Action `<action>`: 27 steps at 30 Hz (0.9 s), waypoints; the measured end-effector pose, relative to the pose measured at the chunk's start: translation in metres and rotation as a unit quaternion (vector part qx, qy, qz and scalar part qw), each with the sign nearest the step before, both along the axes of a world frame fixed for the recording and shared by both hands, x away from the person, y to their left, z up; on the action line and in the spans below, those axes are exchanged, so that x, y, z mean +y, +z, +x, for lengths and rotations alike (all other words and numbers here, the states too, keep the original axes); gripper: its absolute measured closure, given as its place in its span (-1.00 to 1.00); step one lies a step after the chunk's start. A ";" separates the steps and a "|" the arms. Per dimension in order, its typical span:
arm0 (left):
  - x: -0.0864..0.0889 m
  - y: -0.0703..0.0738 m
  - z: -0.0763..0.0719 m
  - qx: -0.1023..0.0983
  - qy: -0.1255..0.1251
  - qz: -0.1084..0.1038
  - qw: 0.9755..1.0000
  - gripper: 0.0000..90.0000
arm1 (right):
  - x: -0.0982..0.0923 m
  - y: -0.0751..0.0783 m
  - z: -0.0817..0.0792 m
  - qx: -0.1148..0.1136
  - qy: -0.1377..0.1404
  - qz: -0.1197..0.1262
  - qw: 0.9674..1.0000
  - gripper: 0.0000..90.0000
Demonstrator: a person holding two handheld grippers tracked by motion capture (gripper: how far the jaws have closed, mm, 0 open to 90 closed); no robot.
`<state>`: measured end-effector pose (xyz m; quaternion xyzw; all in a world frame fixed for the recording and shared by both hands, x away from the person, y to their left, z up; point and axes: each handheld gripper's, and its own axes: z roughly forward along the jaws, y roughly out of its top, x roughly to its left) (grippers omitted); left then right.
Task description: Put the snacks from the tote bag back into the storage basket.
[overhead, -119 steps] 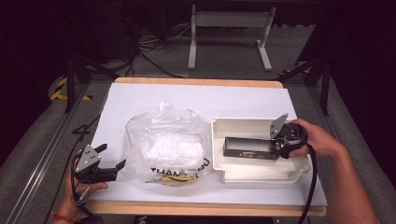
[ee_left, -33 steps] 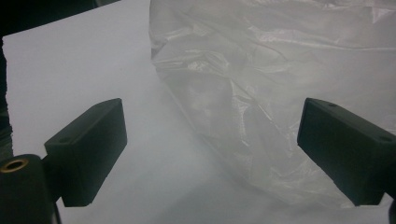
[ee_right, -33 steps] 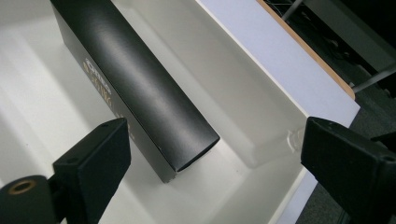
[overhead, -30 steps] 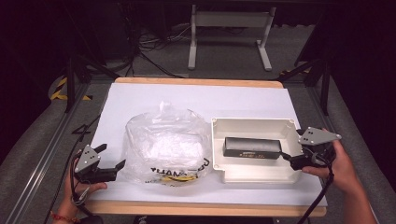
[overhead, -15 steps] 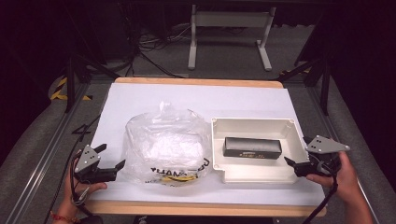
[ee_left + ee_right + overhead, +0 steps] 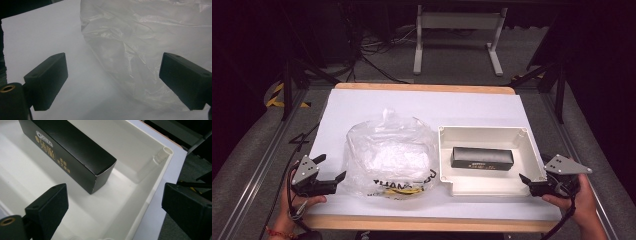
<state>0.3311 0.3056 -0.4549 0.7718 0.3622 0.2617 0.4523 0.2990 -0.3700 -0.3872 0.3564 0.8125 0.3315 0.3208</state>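
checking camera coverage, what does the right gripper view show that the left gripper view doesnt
Right gripper view: the black box with gold print lying in the white tray, whose corner post stands at the far rim, and the right gripper open over that tray.

Left gripper view: the crumpled clear plastic bag lying ahead of the open left gripper.

Both: a pair of black jaws spread wide with nothing between them, and the white table cover.

dark room, grey floor [image 6: 452, 55]
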 end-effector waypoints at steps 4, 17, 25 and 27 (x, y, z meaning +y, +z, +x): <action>0.000 0.000 0.000 0.000 0.000 0.000 1.000 -0.79 | -0.002 -0.007 -0.006 -0.001 -0.001 -0.004 1.000 -0.83; -0.001 0.000 0.000 0.002 0.000 -0.001 1.000 -0.79 | -0.010 -0.017 -0.018 -0.021 -0.010 0.025 0.999 -0.85; 0.000 0.000 0.000 0.000 0.002 -0.003 1.000 -0.79 | -0.015 -0.024 -0.022 -0.032 -0.013 0.056 0.998 -0.86; 0.000 0.000 0.000 0.000 0.001 -0.002 1.000 -0.79 | -0.016 -0.031 -0.024 -0.032 -0.015 0.063 0.997 -0.87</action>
